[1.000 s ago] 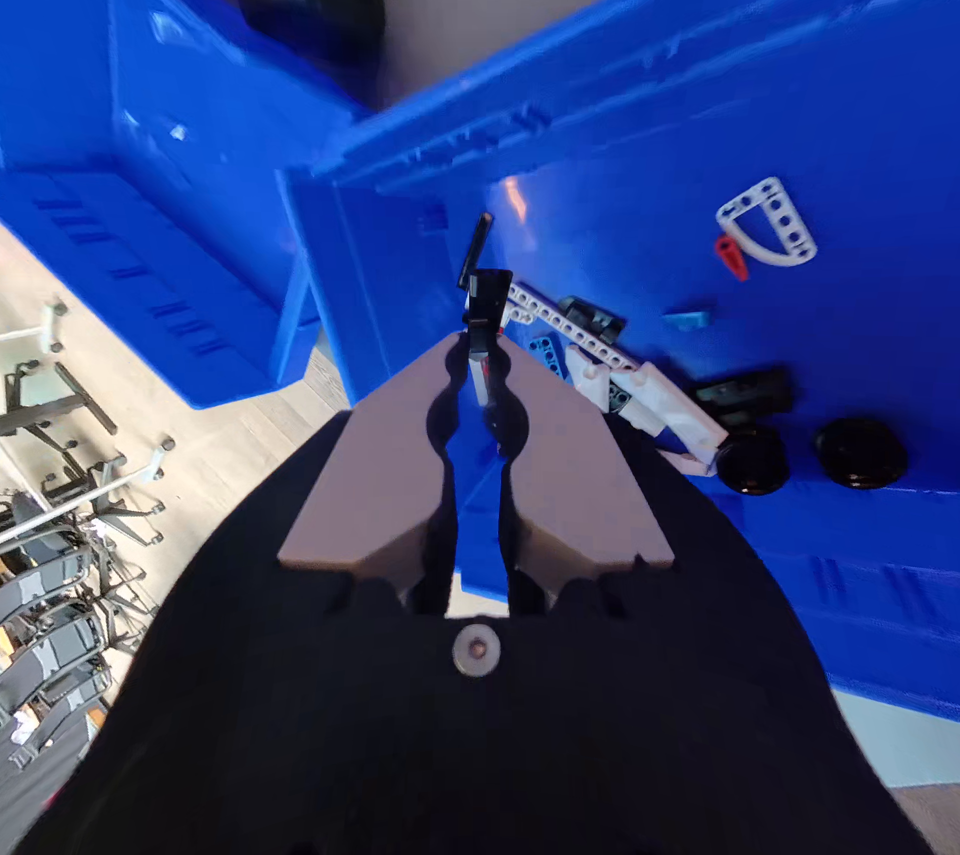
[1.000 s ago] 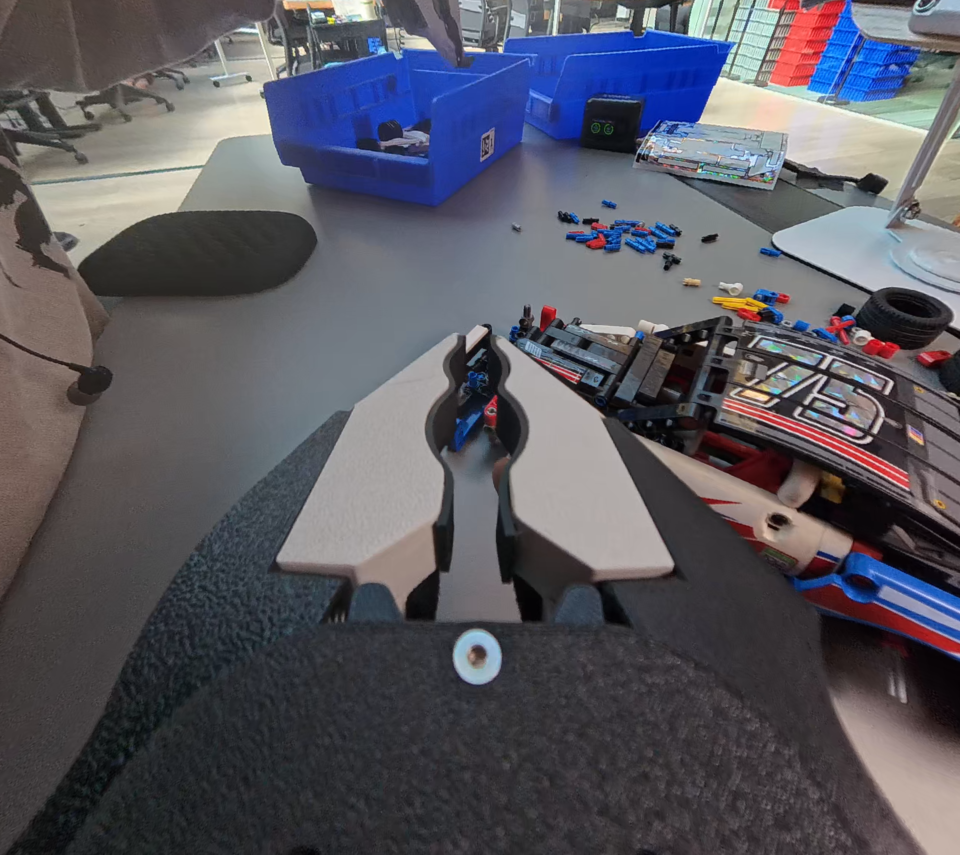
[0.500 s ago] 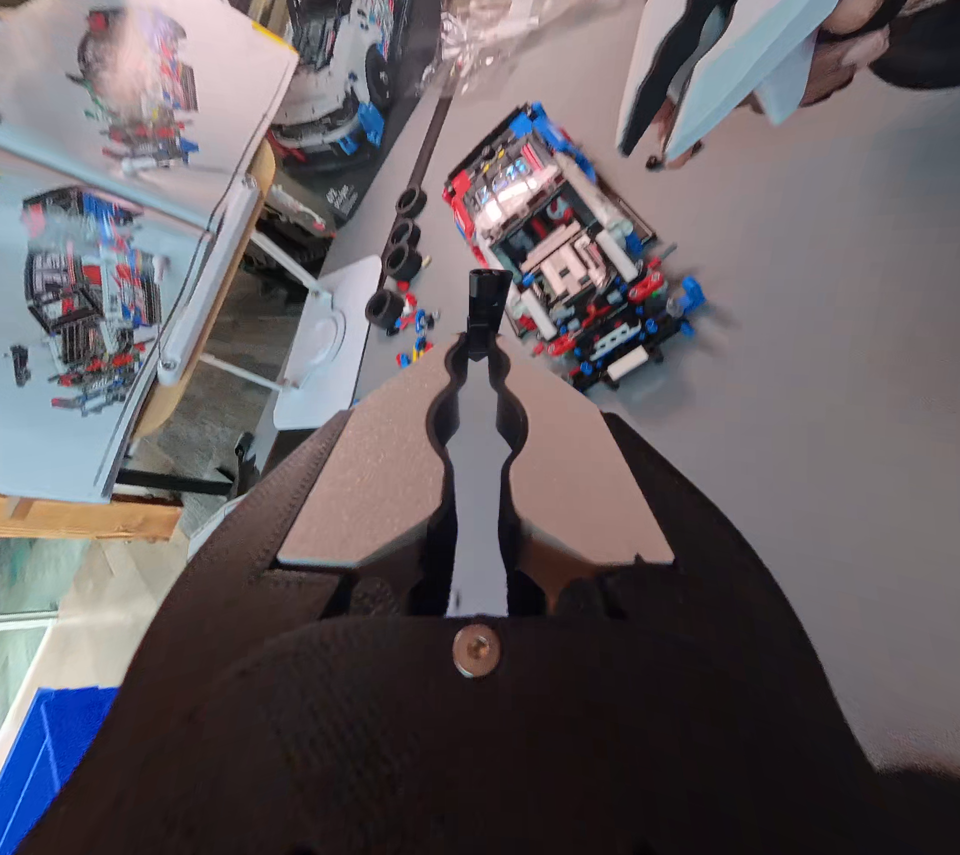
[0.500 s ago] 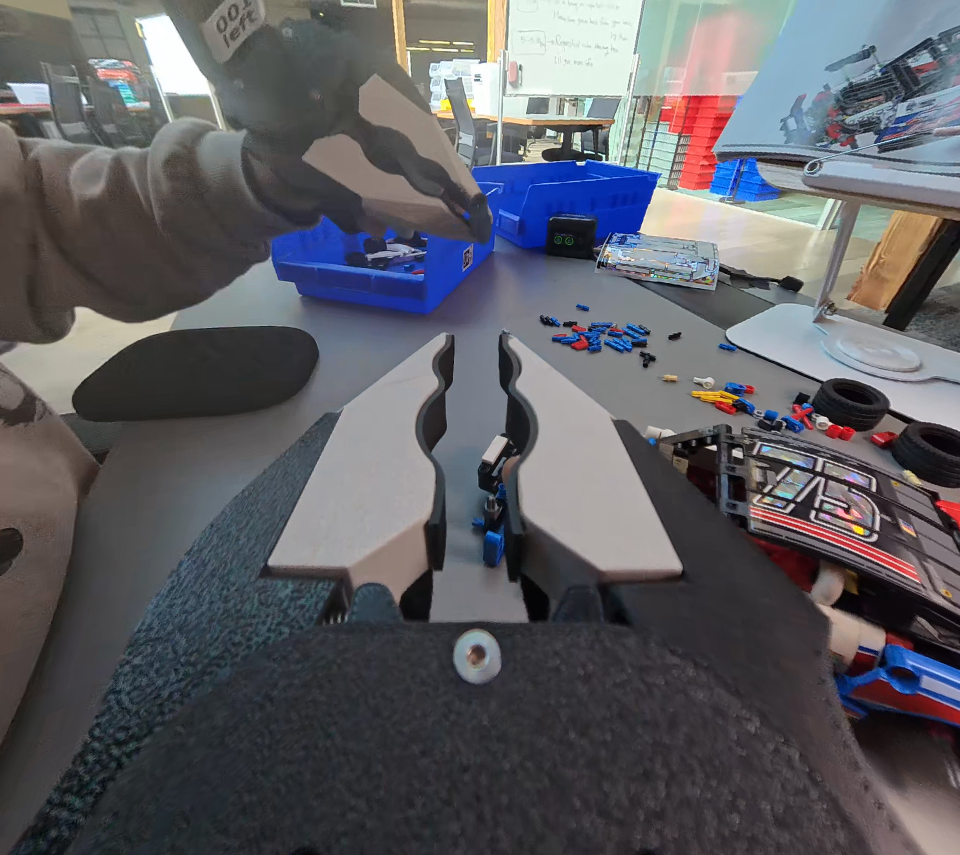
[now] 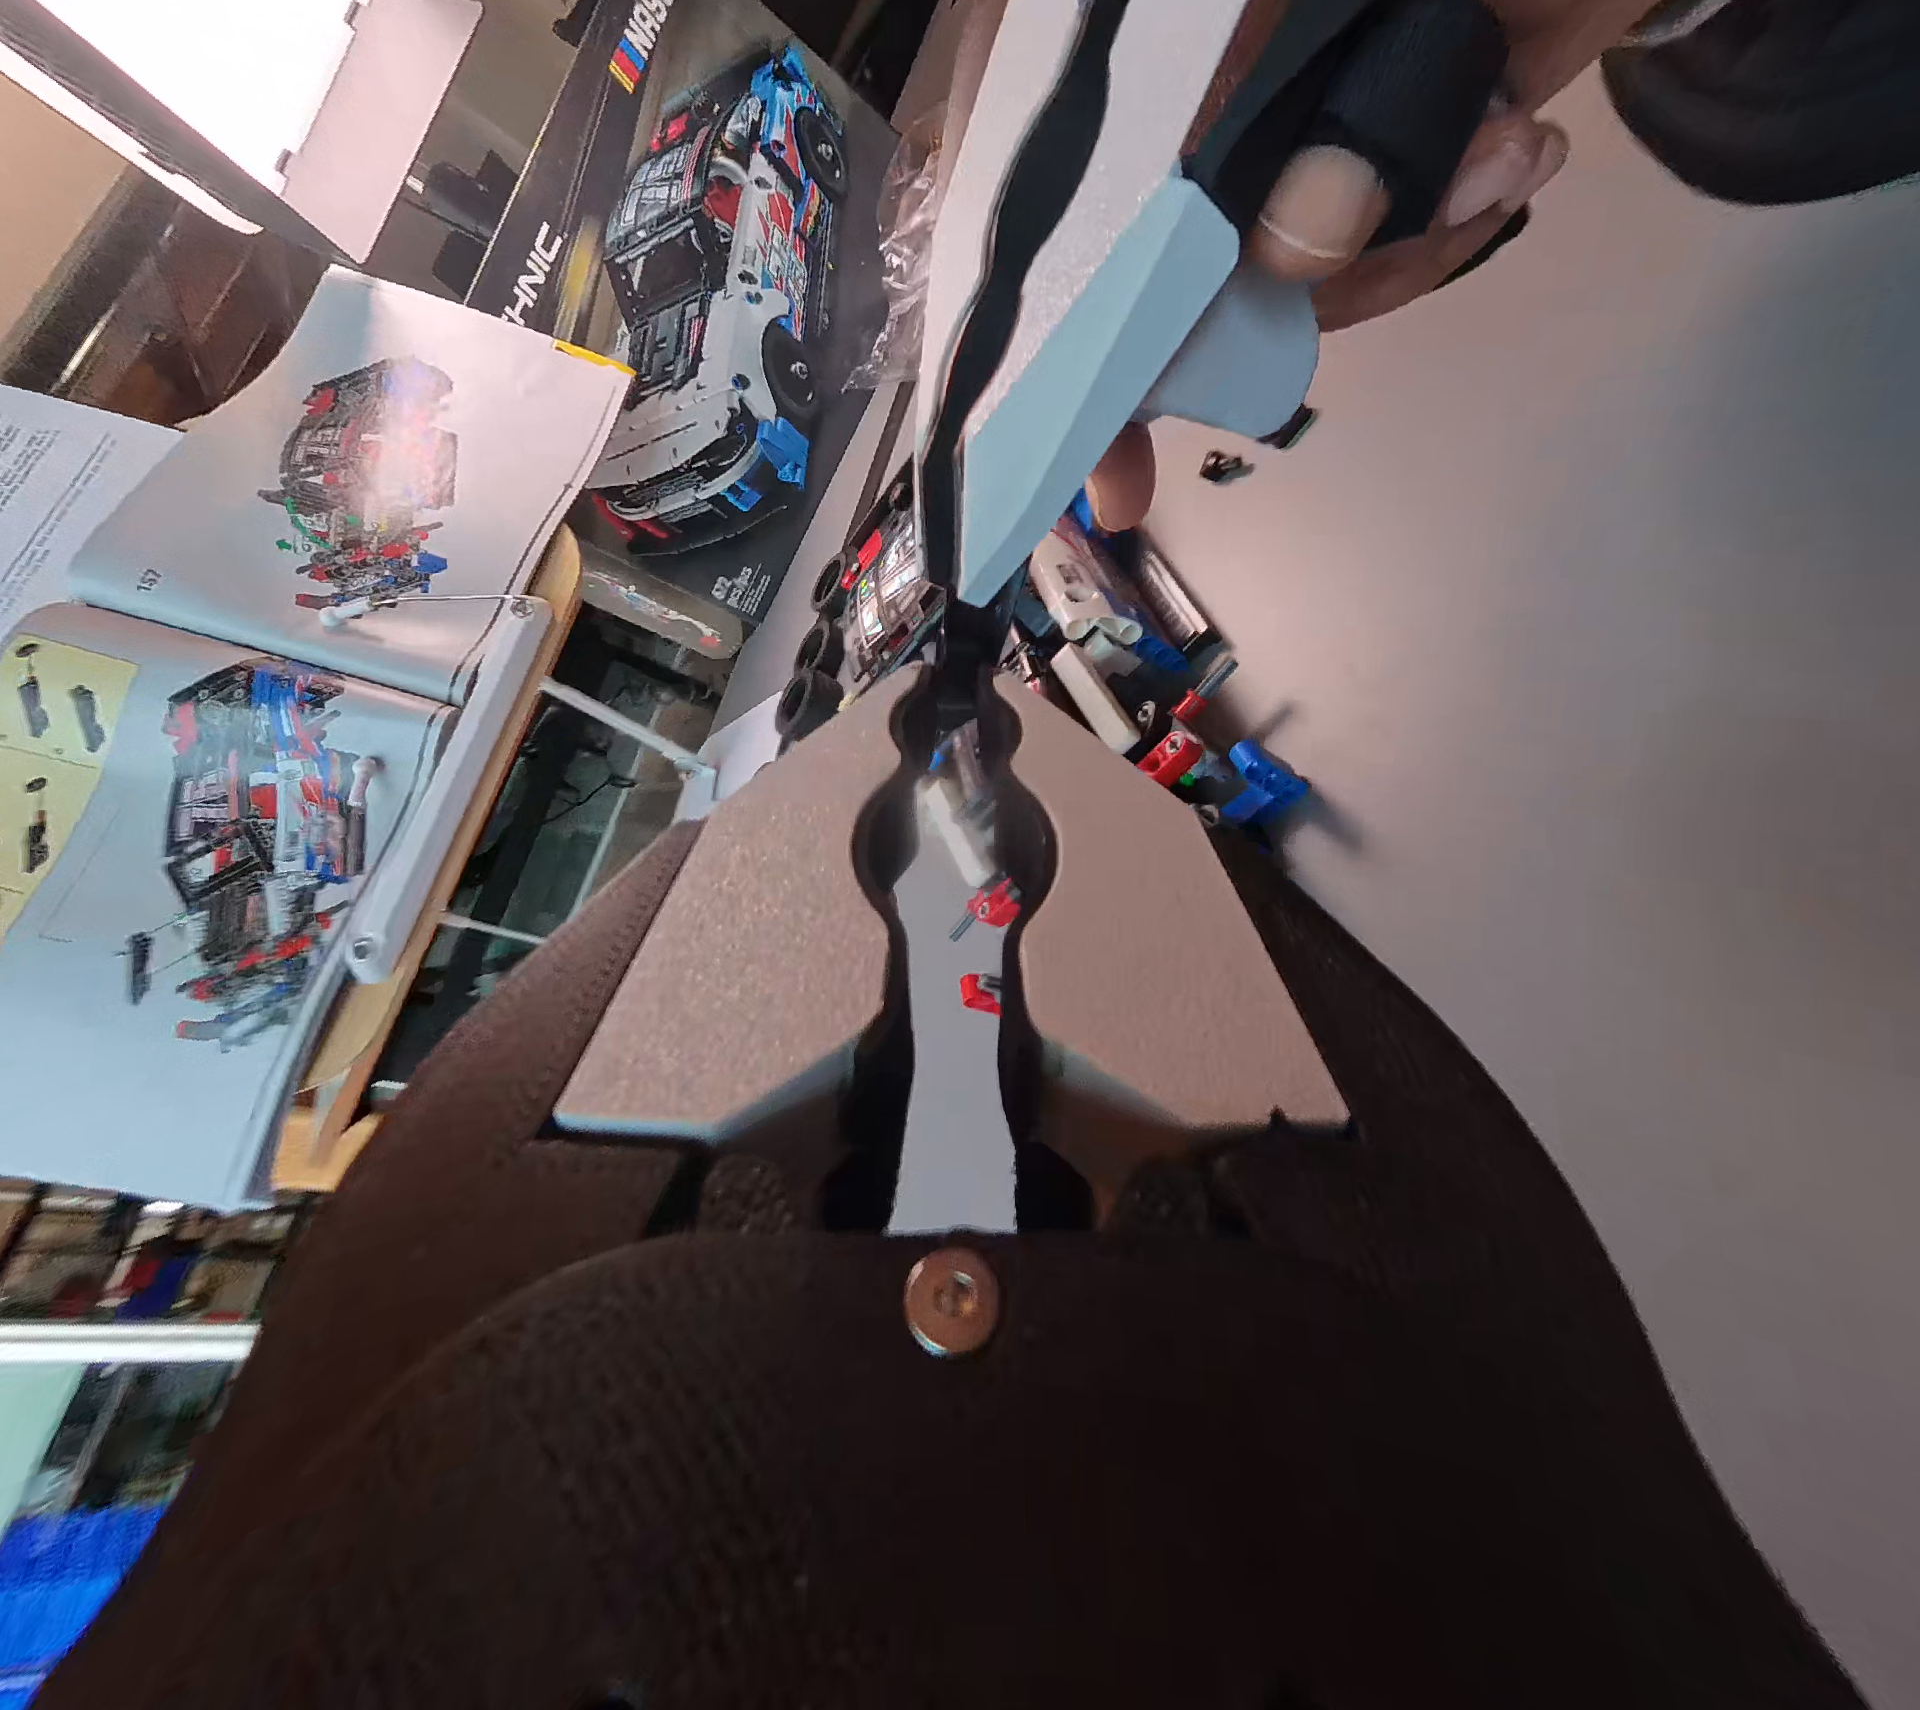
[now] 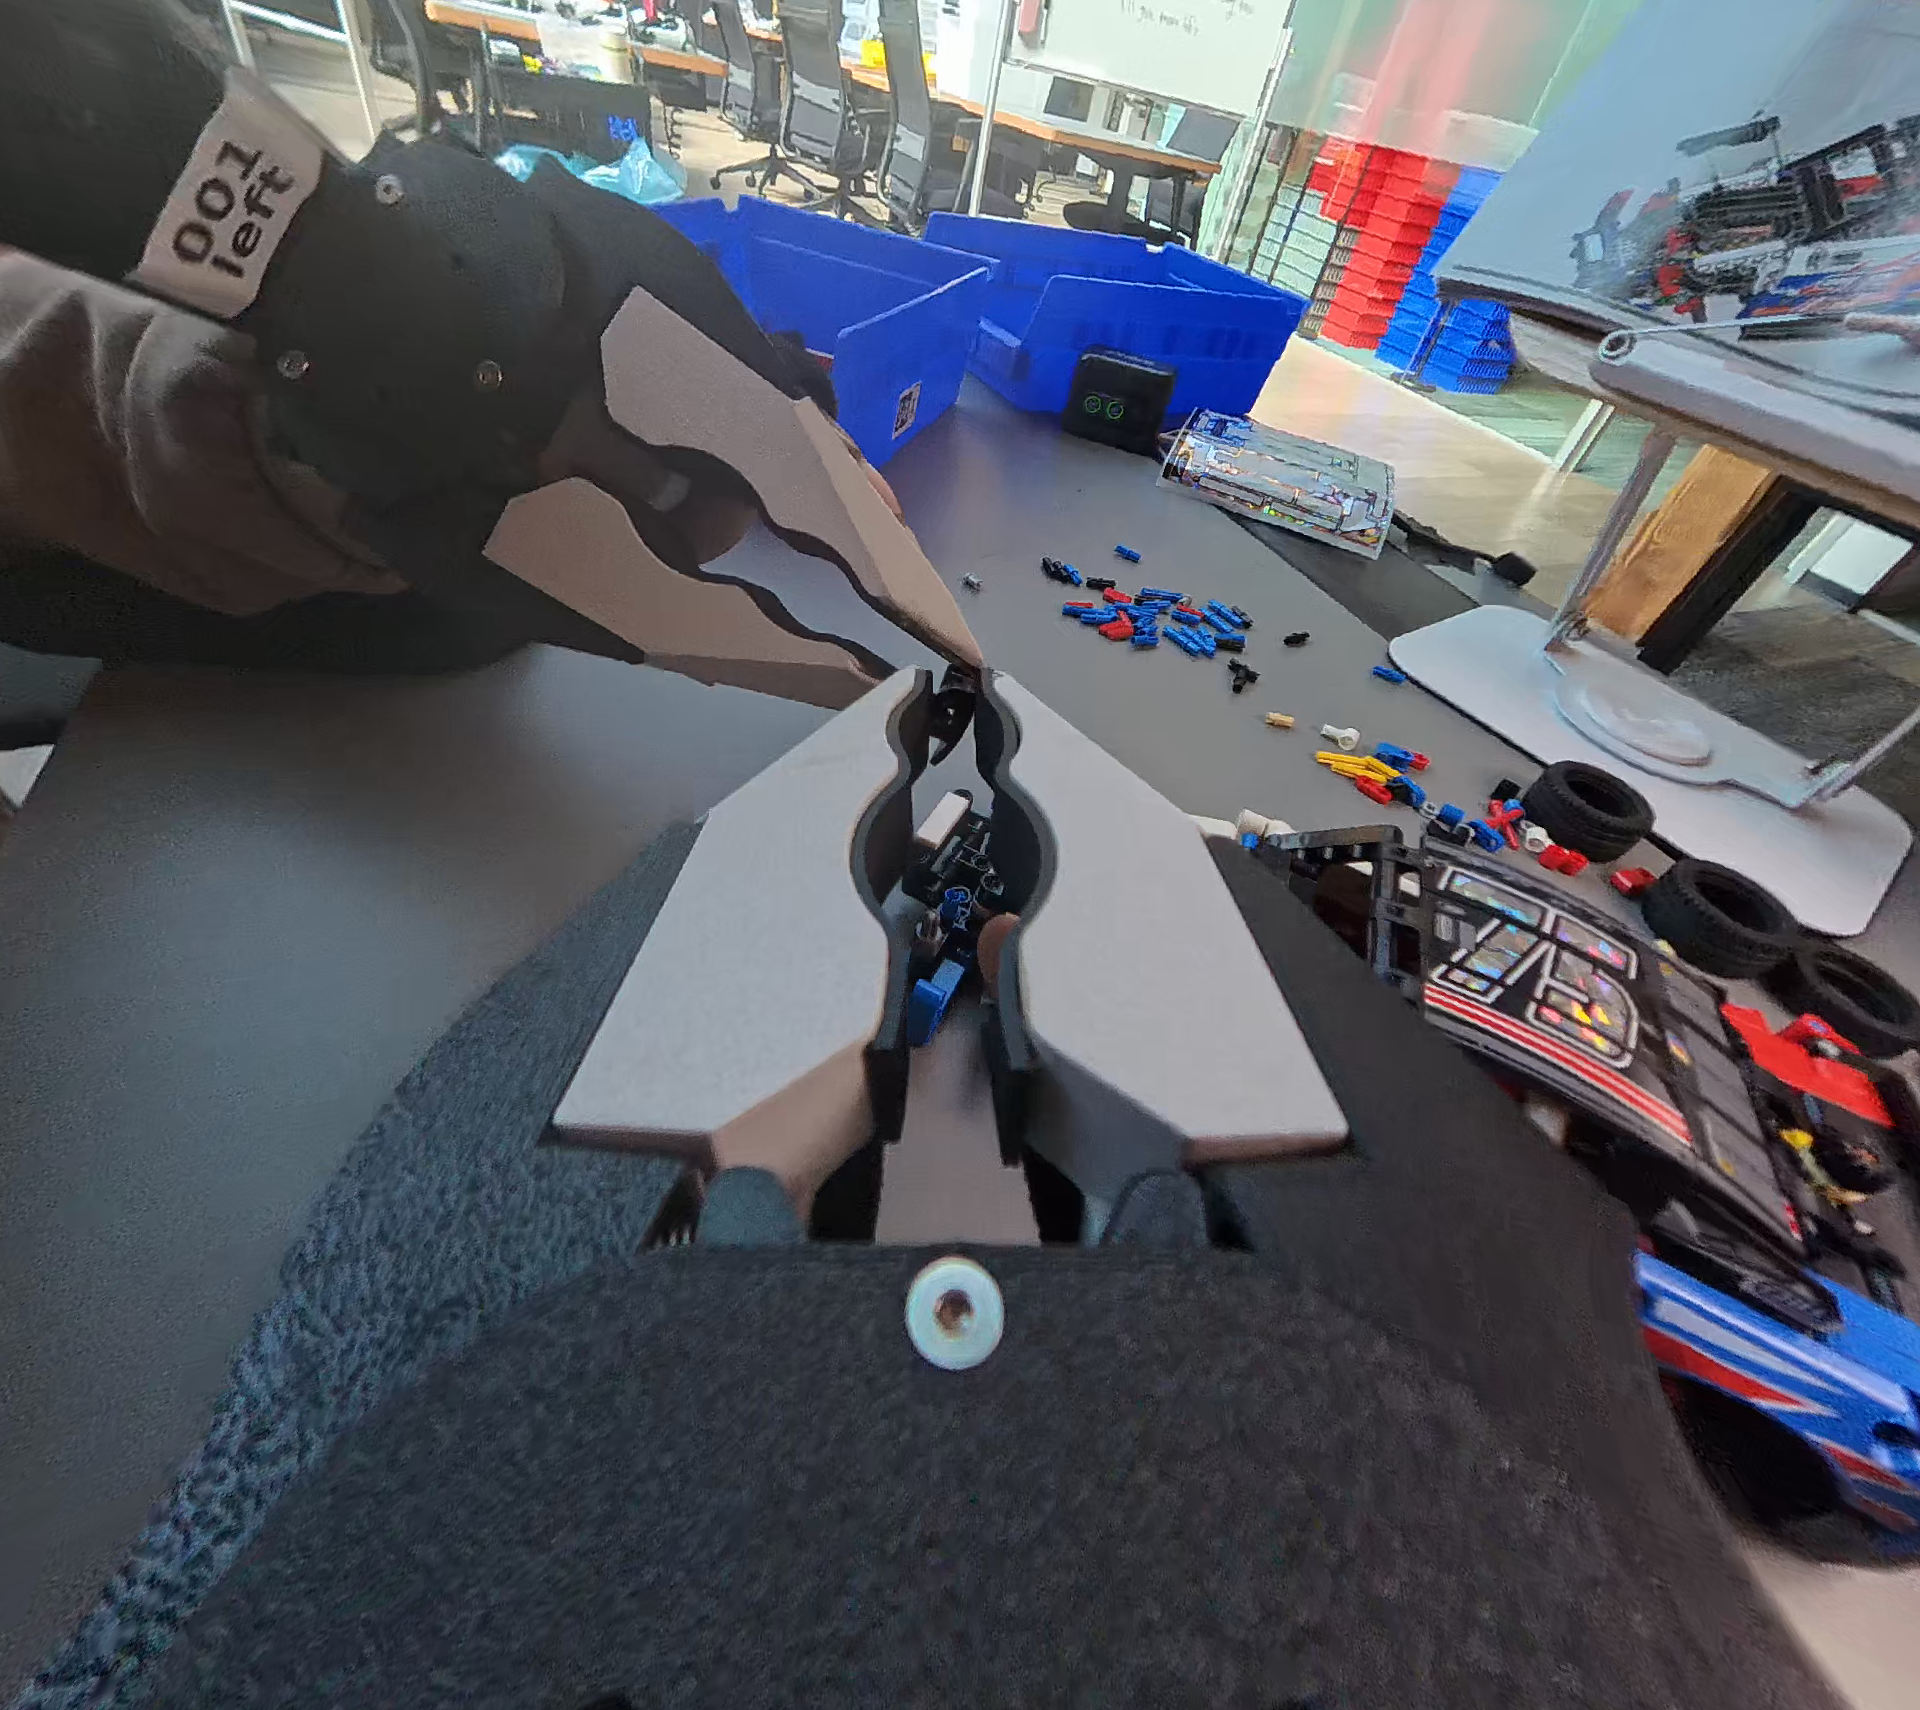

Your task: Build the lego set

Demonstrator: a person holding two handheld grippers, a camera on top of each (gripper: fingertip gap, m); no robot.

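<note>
Item: small black Lego piece [image 6: 951, 710], held above the grey table [image 6: 416, 829] at the point where both tools meet. Left gripper [image 5: 951, 673]: fingers drawn together, pinching the black piece at their tips. Right gripper [image 6: 961, 689]: fingers nearly closed on the same piece from the opposite side; whether they truly bear on it cannot be told. Partly built Lego car [image 6: 1621, 1068]: on the table just below and to the right, black roof panel up. Loose tyres [image 6: 1584, 813] and scattered pins [image 6: 1153, 621]: beyond it. Instruction booklet [image 5: 291, 673]: open on a stand. Step judged in hand: passing or re-gripping the piece between tools. Next move likely calls for one firm hold, the other released, then carriage to the car.
</note>
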